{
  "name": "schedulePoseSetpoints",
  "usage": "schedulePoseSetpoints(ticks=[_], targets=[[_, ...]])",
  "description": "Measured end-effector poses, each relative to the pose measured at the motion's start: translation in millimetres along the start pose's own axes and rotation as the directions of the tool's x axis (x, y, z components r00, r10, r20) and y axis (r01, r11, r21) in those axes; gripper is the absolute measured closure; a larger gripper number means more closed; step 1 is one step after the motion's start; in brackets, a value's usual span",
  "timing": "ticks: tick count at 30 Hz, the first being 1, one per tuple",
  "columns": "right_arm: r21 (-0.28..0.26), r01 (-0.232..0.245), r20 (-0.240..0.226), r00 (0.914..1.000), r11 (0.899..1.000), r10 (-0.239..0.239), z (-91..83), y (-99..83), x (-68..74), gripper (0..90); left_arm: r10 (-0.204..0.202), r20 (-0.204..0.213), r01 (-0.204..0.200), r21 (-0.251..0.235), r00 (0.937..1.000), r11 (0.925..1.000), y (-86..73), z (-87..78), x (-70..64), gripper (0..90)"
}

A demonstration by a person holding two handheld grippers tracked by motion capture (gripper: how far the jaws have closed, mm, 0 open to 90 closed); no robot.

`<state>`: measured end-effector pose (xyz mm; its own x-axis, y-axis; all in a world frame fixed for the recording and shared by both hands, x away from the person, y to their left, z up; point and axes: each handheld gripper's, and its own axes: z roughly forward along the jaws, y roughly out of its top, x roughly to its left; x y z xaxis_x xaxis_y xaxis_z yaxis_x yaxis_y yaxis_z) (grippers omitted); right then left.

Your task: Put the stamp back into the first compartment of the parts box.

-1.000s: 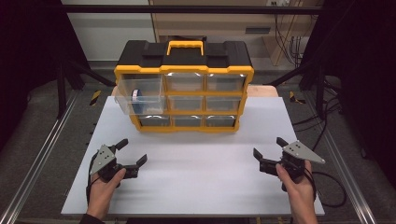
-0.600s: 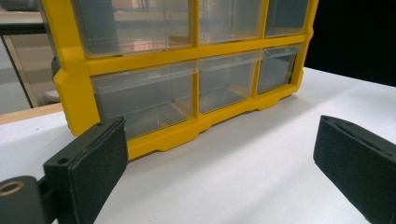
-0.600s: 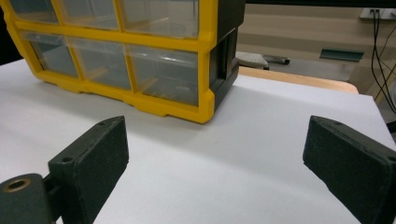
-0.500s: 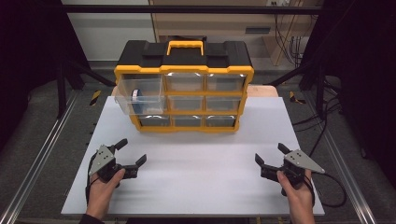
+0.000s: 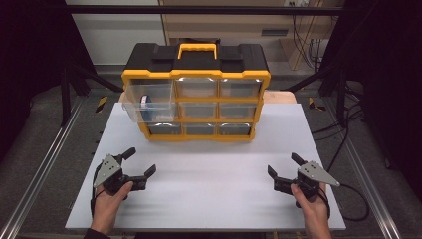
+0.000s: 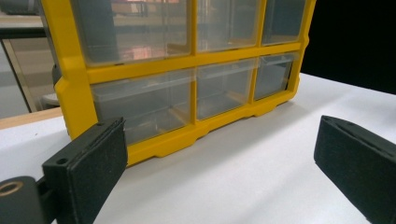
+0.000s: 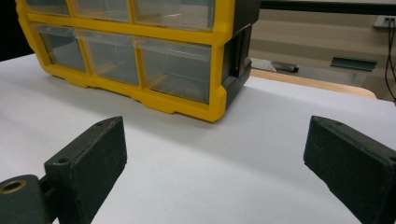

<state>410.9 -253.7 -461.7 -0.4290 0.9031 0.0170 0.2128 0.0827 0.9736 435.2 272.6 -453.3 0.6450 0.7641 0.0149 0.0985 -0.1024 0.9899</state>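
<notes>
barely shifted since a second ago: right tool [image 5: 282, 172] drawn slightly nearer the desk's front edge, left tool [image 5: 139, 161] holding about the same spot, organizer unmoved. left tool released, jaws spread wide with nothing between them, resting low over the white desk [image 5: 209, 174] near its front left corner, gripped by the left hand [image 5: 110, 199]. right tool likewise released, jaws wide and empty, near the front right corner, gripped by the right hand [image 5: 311, 206]. both well apart from each other and from the yellow-and-black drawer organizer [image 5: 196, 89], standing upright toward the back middle of the desk with its yellow handle [image 5: 197, 49] on top. top-left clear drawer [image 5: 148, 102] pulled partway out past the frame, a small roll-like item [image 5: 145, 100] lying inside, too small to identify. other drawers flush with the front. seen along the left tool's jaws, the organizer's lower rows [image 6: 187, 93] ahead, beyond the open gap; seen along the right tool's jaws, its right front corner [image 7: 219, 93] ahead and to the left.
</notes>
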Motion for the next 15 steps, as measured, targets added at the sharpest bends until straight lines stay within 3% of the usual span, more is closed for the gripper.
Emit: schedulePoseSetpoints(ticks=[15], targets=[[-0.014, -0.012, -0.061, 0.9980, 1.000, 0.011, 10.0, -1.8, 6.4, 5.0, -0.006, 0.001, 0.006, -0.020, 1.0000, 0.9998, 6.3, -0.7, -7.2, 2.2]])
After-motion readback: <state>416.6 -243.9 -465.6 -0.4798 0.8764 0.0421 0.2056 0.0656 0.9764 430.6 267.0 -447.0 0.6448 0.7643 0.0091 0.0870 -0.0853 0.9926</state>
